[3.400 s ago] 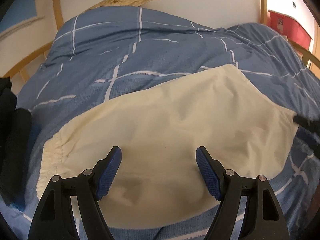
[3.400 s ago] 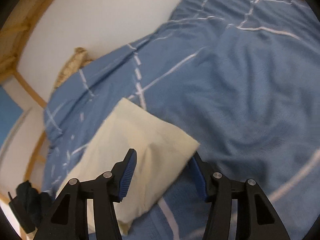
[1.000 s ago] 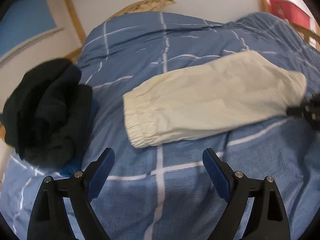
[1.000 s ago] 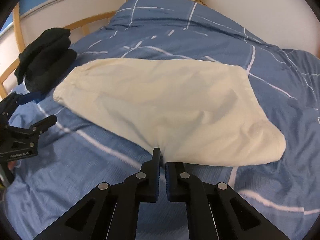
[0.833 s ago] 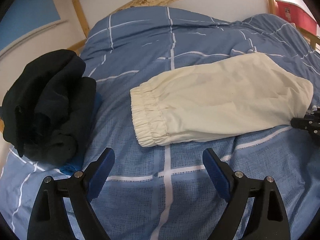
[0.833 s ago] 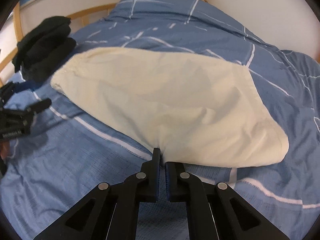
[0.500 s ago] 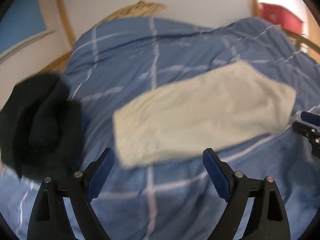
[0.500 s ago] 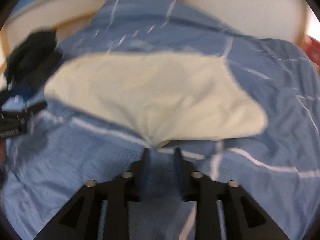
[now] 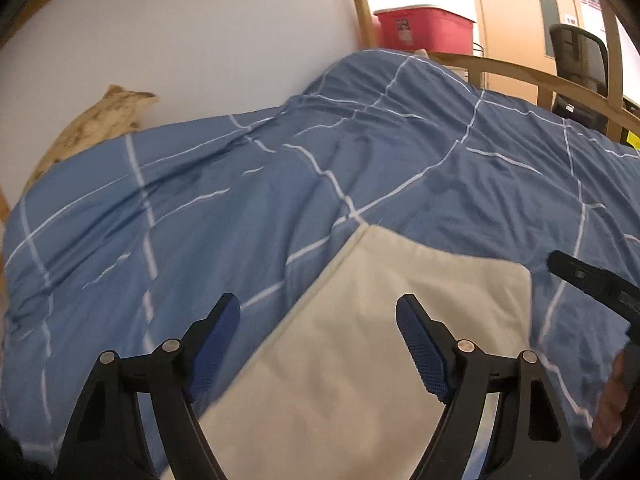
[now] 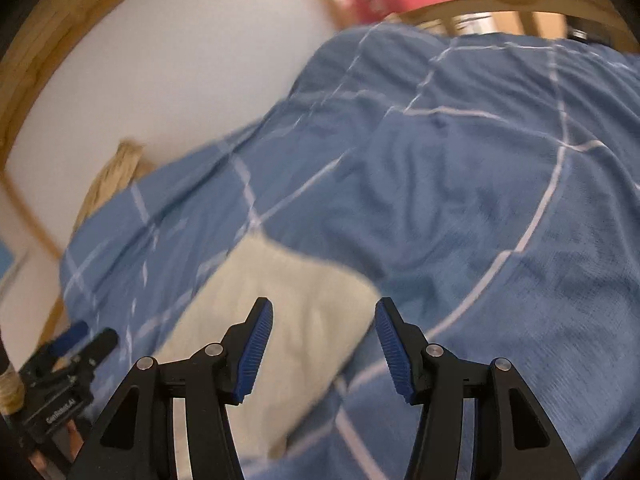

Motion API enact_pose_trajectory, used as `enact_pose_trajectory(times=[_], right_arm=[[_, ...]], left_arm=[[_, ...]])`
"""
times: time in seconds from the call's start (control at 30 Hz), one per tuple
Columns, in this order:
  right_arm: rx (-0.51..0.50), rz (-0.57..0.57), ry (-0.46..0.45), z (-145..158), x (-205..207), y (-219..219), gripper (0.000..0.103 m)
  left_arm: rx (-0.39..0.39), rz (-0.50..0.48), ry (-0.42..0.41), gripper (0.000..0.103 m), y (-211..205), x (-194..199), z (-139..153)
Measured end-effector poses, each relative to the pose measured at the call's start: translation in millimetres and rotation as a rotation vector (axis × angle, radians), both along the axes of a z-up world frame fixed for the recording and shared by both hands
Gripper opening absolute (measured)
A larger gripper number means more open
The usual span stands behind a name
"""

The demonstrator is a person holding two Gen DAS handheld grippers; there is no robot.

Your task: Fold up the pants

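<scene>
The cream pants [image 9: 360, 344] lie flat on the blue quilt [image 9: 400, 168], just below and ahead of both tongs. The left tongs [image 9: 318, 344] hang over them with jaws wide, having just narrowed a little, gripping nothing. The right tongs [image 10: 322, 338] have just been opening and stand about half apart, empty, above the pants' far corner [image 10: 288, 292], which shows between the pads.
</scene>
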State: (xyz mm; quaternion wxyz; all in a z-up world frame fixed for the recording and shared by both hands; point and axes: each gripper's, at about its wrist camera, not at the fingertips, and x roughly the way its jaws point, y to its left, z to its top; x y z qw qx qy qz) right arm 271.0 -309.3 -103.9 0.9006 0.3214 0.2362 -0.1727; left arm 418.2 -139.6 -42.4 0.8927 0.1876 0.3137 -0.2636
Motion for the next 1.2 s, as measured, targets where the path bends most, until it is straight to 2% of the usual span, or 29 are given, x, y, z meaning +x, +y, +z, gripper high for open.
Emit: enact_pose_trajectory(times=[0.07, 0.17, 0.27, 0.37, 0.5, 0.57, 0.63, 0.67, 0.8, 0.9, 1.07, 1.2], right_arm=[[0.0, -0.049, -0.071, -4, -2, -1, 0.054], [-0.134, -0.109, -0.14, -10, -9, 12, 0.054], [-0.192, -0.128, -0.127, -15, -17, 23, 0.055], [-0.247, -0.177, -0.154, -16, -25, 29, 0.057], [-0.182, -0.166, -0.104, -9, -16, 22, 0.057], [-0.146, -0.182, -0.055, -5, -15, 24, 0.057], [-0.135, -0.193, 0.005, -10, -12, 30, 0.057], [-0.124, -0.189, 0.037, -12, -8, 31, 0.057], [0.022, -0.233, 0.098, -24, 2, 26, 0.057], [0.067, -0.266, 0.138, -26, 13, 25, 0.056], [0.065, -0.313, 0.208, -24, 26, 22, 0.056], [0.077, -0.328, 0.228, -21, 31, 17, 0.055]], left_arm=[[-0.004, -0.032, 0.023, 0.08, -9, 15, -4], [0.023, -0.084, 0.045, 0.077, -19, 27, -13], [0.087, -0.16, 0.06, 0.071, -32, 23, -22], [0.099, -0.215, 0.08, 0.068, -38, 21, -22], [0.07, -0.214, 0.119, 0.054, -37, 39, -16], [0.098, -0.227, 0.129, 0.049, -44, 49, -19], [0.127, -0.249, 0.15, 0.039, -52, 57, -22], [0.131, -0.255, 0.169, 0.037, -57, 64, -25], [0.161, -0.278, 0.245, 0.024, -74, 89, -39], [0.173, -0.286, 0.285, 0.024, -85, 106, -49], [0.178, -0.317, 0.388, 0.024, -99, 125, -64], [0.21, -0.324, 0.414, 0.023, -107, 129, -75]])
